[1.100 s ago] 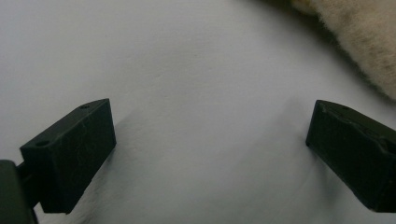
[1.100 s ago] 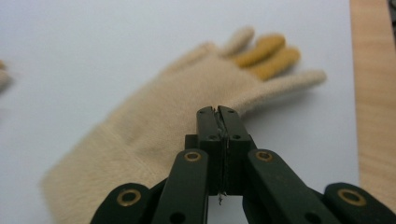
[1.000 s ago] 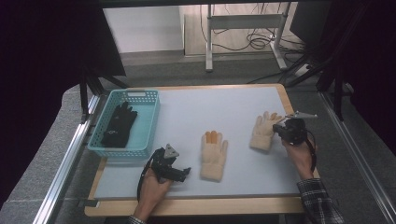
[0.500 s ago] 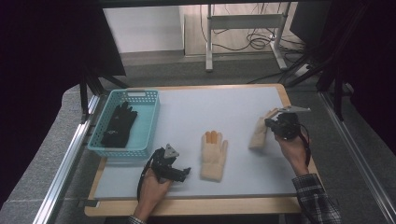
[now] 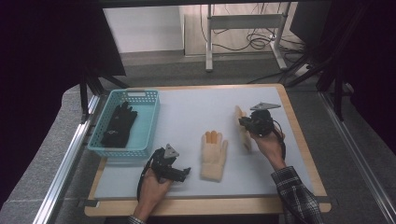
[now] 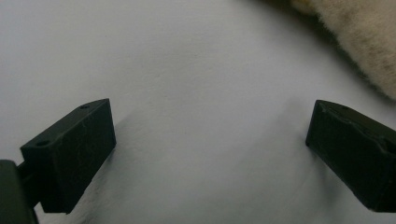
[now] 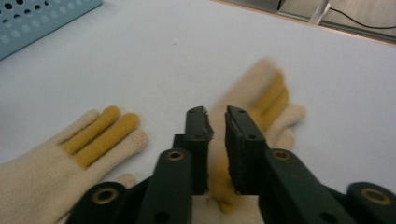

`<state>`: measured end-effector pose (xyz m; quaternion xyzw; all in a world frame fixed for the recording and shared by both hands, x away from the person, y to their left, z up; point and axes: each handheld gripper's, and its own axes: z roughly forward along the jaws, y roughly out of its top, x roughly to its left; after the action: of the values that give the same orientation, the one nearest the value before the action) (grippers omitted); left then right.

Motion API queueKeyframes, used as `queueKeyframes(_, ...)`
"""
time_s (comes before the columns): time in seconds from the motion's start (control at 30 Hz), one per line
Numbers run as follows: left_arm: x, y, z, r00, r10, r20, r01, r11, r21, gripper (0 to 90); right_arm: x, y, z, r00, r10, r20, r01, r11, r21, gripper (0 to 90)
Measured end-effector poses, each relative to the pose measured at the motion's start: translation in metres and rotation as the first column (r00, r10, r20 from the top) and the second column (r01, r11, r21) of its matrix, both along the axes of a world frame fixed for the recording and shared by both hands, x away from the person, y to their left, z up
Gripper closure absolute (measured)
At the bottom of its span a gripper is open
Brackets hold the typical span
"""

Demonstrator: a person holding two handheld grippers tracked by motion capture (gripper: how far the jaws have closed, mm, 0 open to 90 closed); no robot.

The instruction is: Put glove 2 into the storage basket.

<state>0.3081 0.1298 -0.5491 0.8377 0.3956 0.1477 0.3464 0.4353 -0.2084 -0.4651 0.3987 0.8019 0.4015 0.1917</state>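
Pale grey matting covers the wooden table (image 5: 299, 140), with a dark floor and a metal stand beyond it. At the table's left edge sits a light blue plastic basket (image 5: 144, 140) holding a black glove (image 5: 119, 125). Near the middle of the mat a cream glove with yellow fingers (image 5: 213, 155) lies flat, fingers pointing away from the person. To its right the right gripper (image 5: 243, 122) carries a second cream glove (image 5: 243, 133) that hangs on edge just above the mat. In the right gripper view its jaws stand close together with the fabric of that glove (image 7: 219, 179) between them; they have just been opening a little, and the cloth still sits in the narrow gap. The left gripper (image 5: 186, 172) rests low on the mat just left of the flat glove, its jaws spread wide over bare mat, with the glove's fuzzy edge (image 6: 359, 42) near one of them.
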Motion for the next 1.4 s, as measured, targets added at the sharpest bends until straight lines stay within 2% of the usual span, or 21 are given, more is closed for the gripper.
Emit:
queueKeyframes(0.13, 0.0, 0.0, 0.0, 1.0, 0.0, 0.0, 0.0, 1.0, 0.0, 1.9, 0.001, 0.001, -0.002, 1.0, 0.009, -0.001, -0.009, 1.0, -0.015, 68.8)
queueKeyframes(0.33, 0.0, 0.0, 0.0, 1.0, 0.0, -0.001, 0.0, 1.0, 0.0, 1.9, 0.003, -0.009, -0.012, 0.9998, 0.012, -0.019, -0.012, 1.0, -0.027, 58.1)
queueKeyframes(0.47, 0.0, 0.0, 0.0, 1.0, 0.0, -0.001, 0.0, 1.0, 0.0, 1.9, 0.004, -0.008, -0.021, 0.9978, 0.054, -0.038, -0.056, 0.998, -0.04, 49.1)
queueKeyframes(0.67, 0.0, 0.0, 0.0, 1.0, 0.003, 0.0, -0.003, 1.0, -0.004, 1.9, 0.006, 0.002, -0.035, 0.9923, 0.117, -0.041, -0.119, 0.991, -0.067, 38.6)
queueKeyframes(0.8, 0.0, 0.0, 0.0, 1.0, 0.002, 0.0, -0.002, 1.0, -0.002, 1.9, 0.009, 0.009, -0.046, 0.9885, 0.145, -0.042, -0.149, 0.983, -0.11, 35.0)
queueKeyframes(0.87, 0.0, 0.0, 0.0, 1.0, 0.002, 0.0, -0.002, 1.0, -0.002, 1.9, 0.011, 0.011, -0.053, 0.9873, 0.154, -0.042, -0.158, 0.979, -0.132, 34.9)
queueKeyframes(0.93, 0.0, 0.0, 0.0, 1.0, 0.0, 0.0, 0.0, 1.0, 0.0, 1.9, 0.013, 0.011, -0.058, 0.9864, 0.159, -0.04, -0.163, 0.979, -0.12, 36.6)
queueKeyframes(1.03, 0.0, 0.0, 0.0, 1.0, 0.0, 0.0, 0.0, 1.0, 0.0, 1.9, 0.014, 0.008, -0.062, 0.9864, 0.159, -0.041, -0.162, 0.983, -0.086, 51.5)
queueKeyframes(1.13, 0.0, 0.0, 0.0, 1.0, 0.0, 0.0, 0.0, 1.0, 0.0, 1.9, 0.012, 0.005, -0.059, 0.9905, 0.131, -0.044, -0.133, 0.989, -0.063, 58.7)
queueKeyframes(1.4, 0.0, 0.0, 0.0, 1.0, 0.0, -0.001, 0.0, 1.0, 0.0, 1.9, 0.0, -0.001, -0.041, 0.994, 0.109, -0.011, -0.11, 0.993, -0.048, 60.7)
